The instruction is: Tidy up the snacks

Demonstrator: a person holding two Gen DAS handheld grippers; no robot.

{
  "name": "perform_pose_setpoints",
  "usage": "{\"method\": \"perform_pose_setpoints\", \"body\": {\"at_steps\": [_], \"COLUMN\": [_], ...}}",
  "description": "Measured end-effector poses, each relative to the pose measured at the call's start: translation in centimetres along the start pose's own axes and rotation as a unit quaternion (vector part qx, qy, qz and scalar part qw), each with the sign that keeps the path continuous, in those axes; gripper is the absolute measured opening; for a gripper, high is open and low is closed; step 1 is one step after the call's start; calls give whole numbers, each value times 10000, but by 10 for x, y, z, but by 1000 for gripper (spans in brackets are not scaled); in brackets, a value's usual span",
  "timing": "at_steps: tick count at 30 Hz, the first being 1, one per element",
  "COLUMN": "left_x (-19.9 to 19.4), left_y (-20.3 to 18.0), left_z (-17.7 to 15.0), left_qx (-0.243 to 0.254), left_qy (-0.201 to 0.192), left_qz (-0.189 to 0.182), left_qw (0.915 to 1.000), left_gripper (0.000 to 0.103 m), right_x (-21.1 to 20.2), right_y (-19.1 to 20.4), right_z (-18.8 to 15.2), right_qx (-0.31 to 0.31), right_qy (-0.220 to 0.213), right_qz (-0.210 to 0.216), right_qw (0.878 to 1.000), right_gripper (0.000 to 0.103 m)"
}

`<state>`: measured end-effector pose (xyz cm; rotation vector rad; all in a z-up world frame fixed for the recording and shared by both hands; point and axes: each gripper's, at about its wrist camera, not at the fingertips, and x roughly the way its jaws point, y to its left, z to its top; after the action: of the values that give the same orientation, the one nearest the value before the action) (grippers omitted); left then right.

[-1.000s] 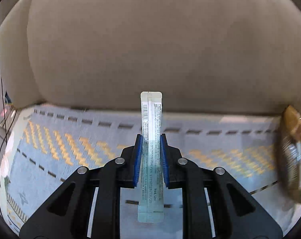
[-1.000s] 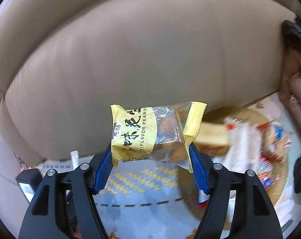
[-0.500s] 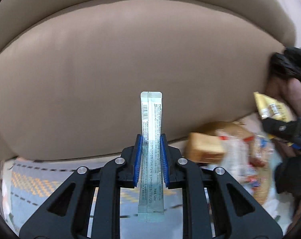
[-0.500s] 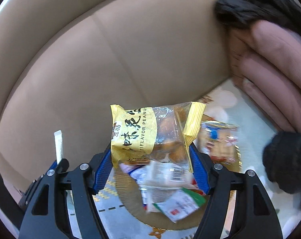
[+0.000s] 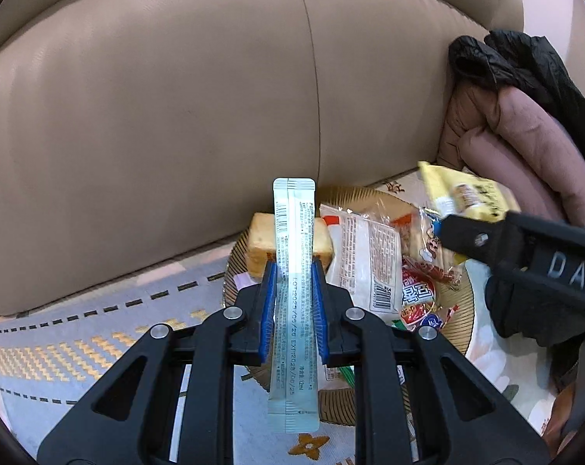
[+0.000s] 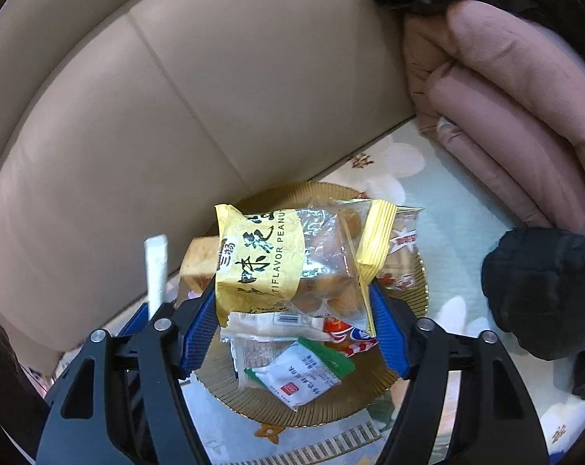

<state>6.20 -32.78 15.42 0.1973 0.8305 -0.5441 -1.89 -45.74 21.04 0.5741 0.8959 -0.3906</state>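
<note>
Yellow crinkly peanut packet [image 6: 288,263] sits pinched in my right jaws, light and crushable; left jaws clamp the slim, floppy sachet [image 5: 294,294] mid-length, above the gold plate [image 6: 323,407].

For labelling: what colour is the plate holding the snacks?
Gold, with fine ribbed lines on the rim of the plate; right wrist view.

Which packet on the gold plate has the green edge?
The small white sachet at the near edge of the gold plate: white with a green strip and a red stamp. The others are red, clear or bread.
</note>
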Motion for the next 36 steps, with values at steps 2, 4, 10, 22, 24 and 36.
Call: {"method": "perform_pose_setpoints", "body": {"at_steps": [2, 4, 10, 22, 24, 36], "left_x": [3, 9, 14, 24, 26, 27], "left_y": [-5, -8, 15, 74, 78, 81], "left_z": [-2, -6, -20, -38, -39, -40], "left_qx": [127, 444, 455, -474, -478, -543], "left_qy": [22, 304, 543, 784, 839, 887], "left_qz": [-297, -289, 716, 1109, 1199, 1183], "left_qw": [9995, 9981, 9949, 9896, 9881, 9875], "left_gripper": [44, 96, 100, 100, 100, 100], "right_x": [3, 12, 22, 37, 37, 41], "right_y": [4, -1, -8, 35, 37, 39], "right_z": [1, 0, -6, -22, -23, -27], "right_qx": [-79, -16, 208, -843, -884, -977], "right_qy": [90, 273, 453, 839, 860, 939], "right_qz": [-271, -520, -527, -768, -736, -789], "right_qw": [9996, 9983, 9974, 9899, 9896, 9876], "right_gripper": [98, 98, 98, 98, 98, 98]}}
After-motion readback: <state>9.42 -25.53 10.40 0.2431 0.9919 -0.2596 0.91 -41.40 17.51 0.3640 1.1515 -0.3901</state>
